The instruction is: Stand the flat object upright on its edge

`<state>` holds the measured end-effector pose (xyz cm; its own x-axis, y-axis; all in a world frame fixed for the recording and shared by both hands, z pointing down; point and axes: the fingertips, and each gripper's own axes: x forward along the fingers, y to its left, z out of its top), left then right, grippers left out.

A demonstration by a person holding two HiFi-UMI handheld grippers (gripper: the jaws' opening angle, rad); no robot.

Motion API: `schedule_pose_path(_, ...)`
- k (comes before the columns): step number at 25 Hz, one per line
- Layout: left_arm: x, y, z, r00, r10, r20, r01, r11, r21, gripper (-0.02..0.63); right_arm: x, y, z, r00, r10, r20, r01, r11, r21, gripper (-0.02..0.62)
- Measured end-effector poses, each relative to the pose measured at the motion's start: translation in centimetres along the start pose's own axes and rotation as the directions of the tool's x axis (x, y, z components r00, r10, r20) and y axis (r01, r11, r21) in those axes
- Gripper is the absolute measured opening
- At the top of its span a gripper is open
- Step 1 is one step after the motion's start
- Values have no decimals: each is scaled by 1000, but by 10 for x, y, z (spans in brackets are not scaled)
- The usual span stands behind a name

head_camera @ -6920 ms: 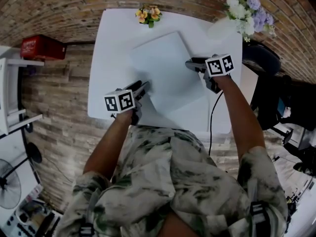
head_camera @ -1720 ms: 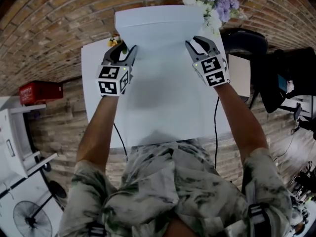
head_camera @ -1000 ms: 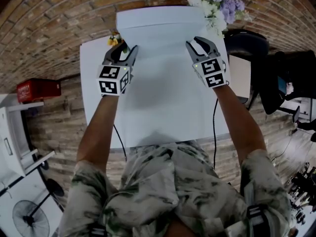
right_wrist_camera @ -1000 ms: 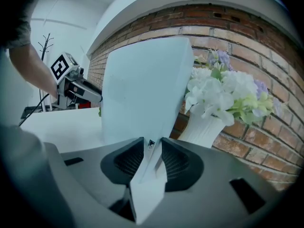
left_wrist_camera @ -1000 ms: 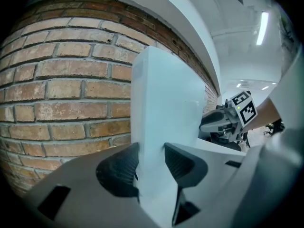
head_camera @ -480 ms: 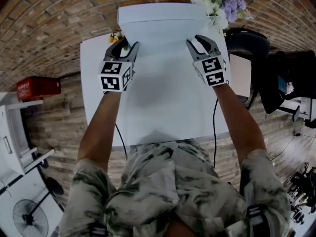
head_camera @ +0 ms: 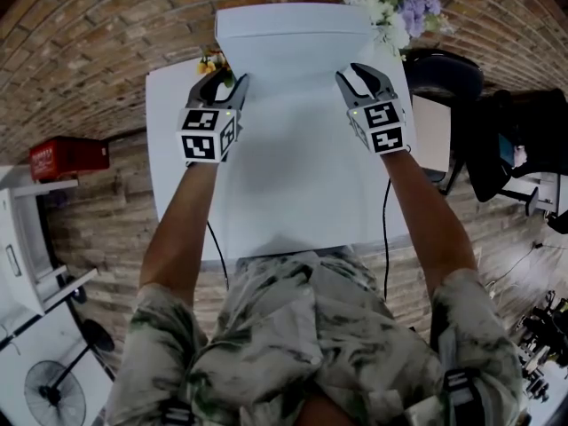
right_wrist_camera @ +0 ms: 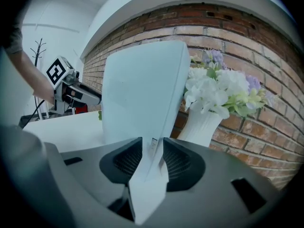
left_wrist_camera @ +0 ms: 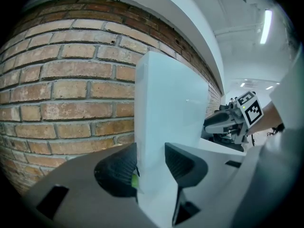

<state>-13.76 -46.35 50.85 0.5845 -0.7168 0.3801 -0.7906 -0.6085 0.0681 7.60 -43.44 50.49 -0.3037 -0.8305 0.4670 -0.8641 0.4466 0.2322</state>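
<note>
The flat object, a large white board [head_camera: 293,51], stands upright on its lower edge at the far side of the white table [head_camera: 177,167], in front of the brick wall. My left gripper [head_camera: 226,80] is at the board's left side edge. In the left gripper view both pads of the left gripper [left_wrist_camera: 151,167] press on the board [left_wrist_camera: 171,103]. My right gripper [head_camera: 359,71] is at the right side edge. Its jaws are opening, and the board's edge [right_wrist_camera: 142,89] sits between the pads of the right gripper [right_wrist_camera: 152,160] with thin gaps on both sides.
A white vase of white and purple flowers [head_camera: 390,3] stands just right of the board, close to my right gripper. A small yellow flower pot [head_camera: 209,63] sits behind my left gripper. A dark chair [head_camera: 448,82] is right of the table and a red box [head_camera: 62,158] is on the floor at the left.
Seven seconds ago the board lay flat on the table; it stands upright now. Over the last second both grippers stayed at its sides, and the left one shifted slightly.
</note>
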Motion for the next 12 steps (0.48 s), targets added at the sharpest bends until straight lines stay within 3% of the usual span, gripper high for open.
schedule_pose_path(12, -32, -1, -5, 1000, -4, 15, 4, 1000, 4, 178, -24, 15, -4, 999, -44, -6, 45, 997, 58, 155)
